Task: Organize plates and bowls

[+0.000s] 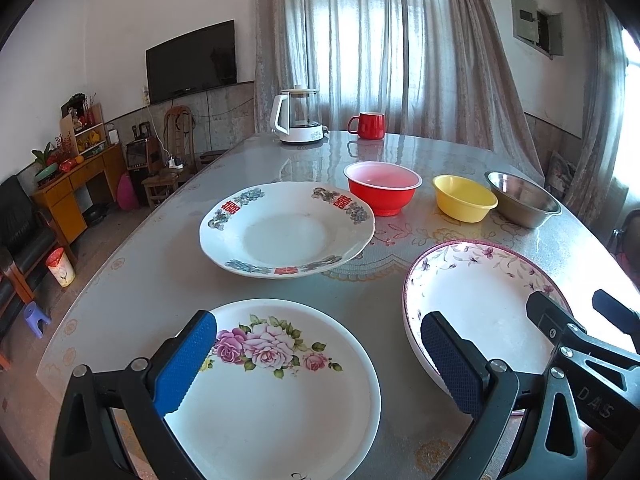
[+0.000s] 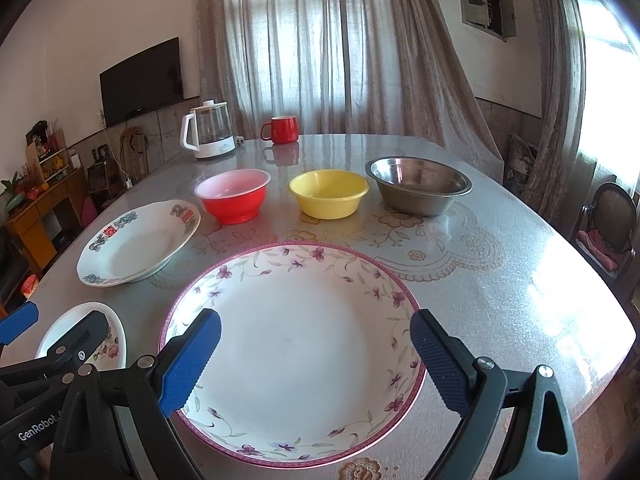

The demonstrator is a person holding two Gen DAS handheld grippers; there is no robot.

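Lying flat, face up, the rose plate (image 1: 276, 392) sits under the left claw (image 1: 316, 364) — both claws spread, empty.

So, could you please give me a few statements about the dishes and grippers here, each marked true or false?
1. Three bowls stand in a row: red bowl, yellow bowl, steel bowl. True.
2. The plates are stacked. False: the rose plate, the purple-rimmed plate and the red-character plate lie apart.
3. The left gripper has its jaws open. True.
4. The right gripper holds a bowl. False: it is open and holds nothing.
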